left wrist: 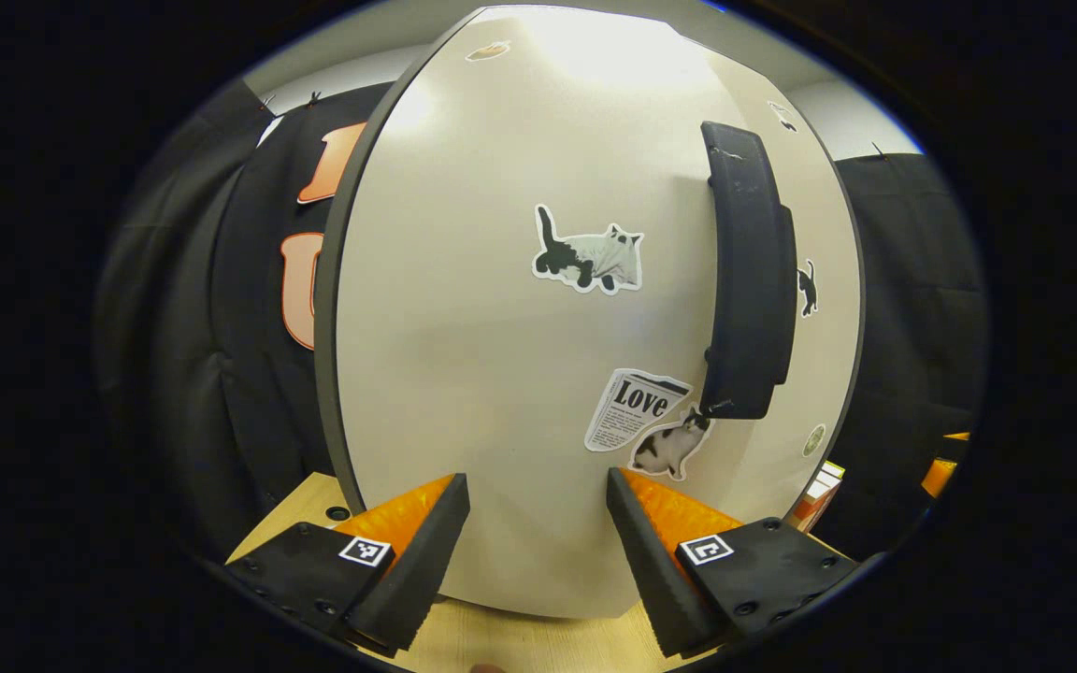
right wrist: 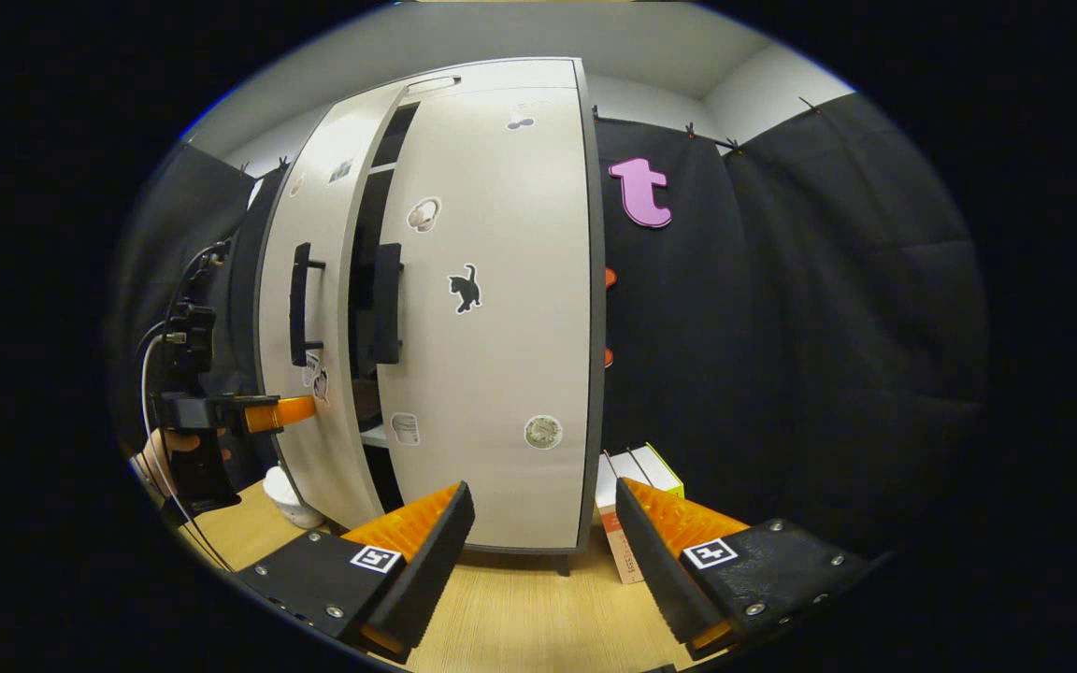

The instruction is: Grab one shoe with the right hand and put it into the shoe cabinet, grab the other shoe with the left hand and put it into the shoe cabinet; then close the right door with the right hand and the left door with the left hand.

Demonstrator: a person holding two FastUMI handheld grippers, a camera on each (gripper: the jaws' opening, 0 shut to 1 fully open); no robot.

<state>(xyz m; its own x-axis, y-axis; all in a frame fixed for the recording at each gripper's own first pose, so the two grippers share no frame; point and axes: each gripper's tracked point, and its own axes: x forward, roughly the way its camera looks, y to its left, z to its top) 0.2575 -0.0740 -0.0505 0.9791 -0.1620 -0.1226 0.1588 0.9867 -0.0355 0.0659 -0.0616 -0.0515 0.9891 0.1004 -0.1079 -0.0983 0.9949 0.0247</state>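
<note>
The shoe cabinet's left door [left wrist: 464,355] rises close in front of my left gripper [left wrist: 538,523], which is open with nothing between its fingers; the door's black handle [left wrist: 749,280] is up to the right. In the right gripper view the left door [right wrist: 314,308] stands slightly ajar, with a dark gap [right wrist: 366,280] between it and the right door [right wrist: 501,327], which lies flat to the cabinet. A brownish shape [right wrist: 366,397] shows on a shelf inside the gap. The left gripper [right wrist: 300,411], held by a hand [right wrist: 160,458], has its tips at the left door's outer face. My right gripper [right wrist: 543,528] is open and stands back from the cabinet.
Small boxes [right wrist: 637,486] stand on the wooden surface [right wrist: 520,617] just right of the cabinet. A white rounded object [right wrist: 291,495] sits low beside the left door. Black cloth walls close in behind and to the right.
</note>
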